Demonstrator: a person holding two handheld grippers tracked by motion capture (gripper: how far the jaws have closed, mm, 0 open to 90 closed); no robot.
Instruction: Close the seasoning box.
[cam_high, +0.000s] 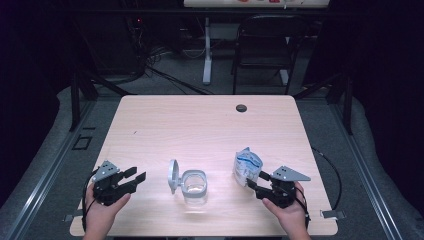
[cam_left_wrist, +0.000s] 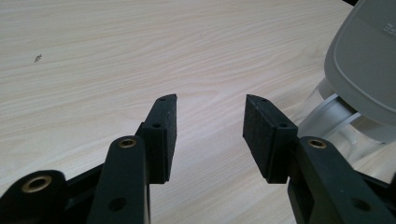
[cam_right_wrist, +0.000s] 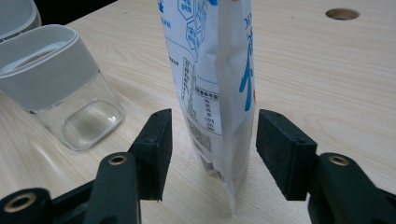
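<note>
Wooden table (cam_high: 210, 120) | right hand-held gripper (cam_right_wrist: 212, 140) unclenched, straddling upright pouch (cam_right_wrist: 210, 70), no contact | left hand-held gripper (cam_left_wrist: 210, 121) released, empty | step: grasp pouch; next: close, carry to open-lidded jar (cam_high: 194, 186).

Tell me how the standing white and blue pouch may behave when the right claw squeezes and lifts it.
The pouch looks like thin, creased film, so it will probably dent and flex rather than stay stiff. It stands tall on a narrow base, so a sideways push may tip it. The right claw is open around it, pads not pressing.

The left gripper (cam_left_wrist: 210, 114) gapes over the table (cam_left_wrist: 93, 56), beside a lidded jar (cam_left_wrist: 359, 70).
</note>
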